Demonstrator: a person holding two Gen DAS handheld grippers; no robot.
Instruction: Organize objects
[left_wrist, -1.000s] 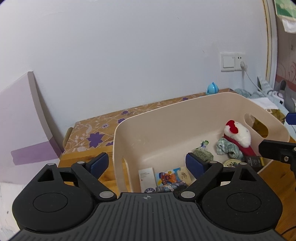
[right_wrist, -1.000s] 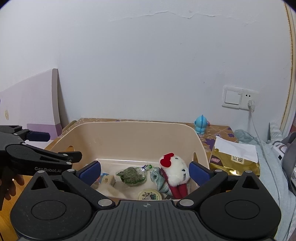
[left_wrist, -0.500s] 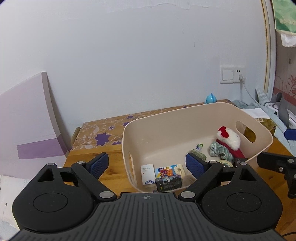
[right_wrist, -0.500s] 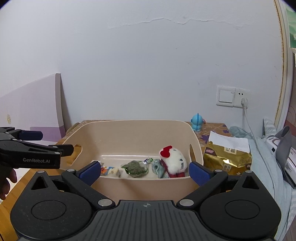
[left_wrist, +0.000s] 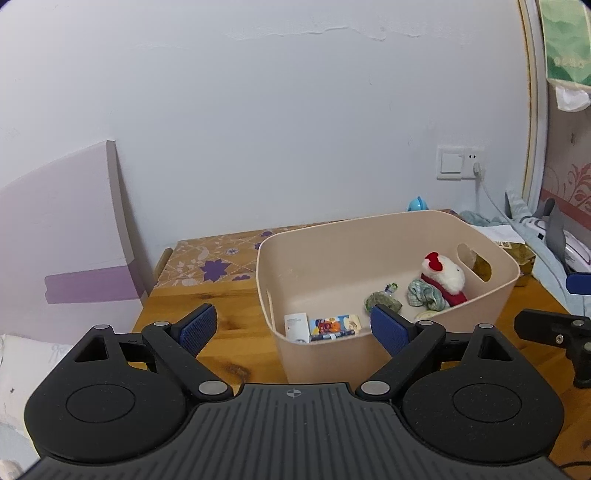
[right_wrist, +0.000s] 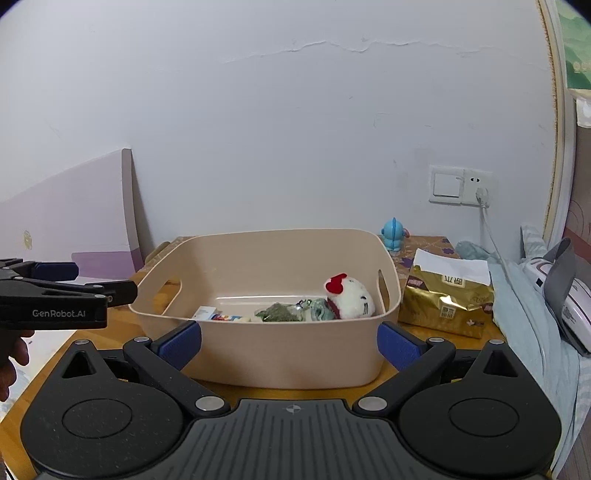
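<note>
Beige bin (left_wrist: 384, 365) farther off than before

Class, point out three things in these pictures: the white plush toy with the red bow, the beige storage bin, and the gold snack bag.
white plush toy (right_wrist: 352, 298), right wrist view, on its face.
beige storage bin (right_wrist: 288, 354), right wrist view, on its near outer wall.
gold snack bag (right_wrist: 443, 306), right wrist view, on its front panel.

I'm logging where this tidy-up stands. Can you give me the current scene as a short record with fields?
container: beige bin on wooden table
in bin: white plush with red bow, green bundle, checked cloth, small white box, colourful packet
outside bin: gold bag, blue figure
left gripper: open, empty
right gripper: open, empty
</note>
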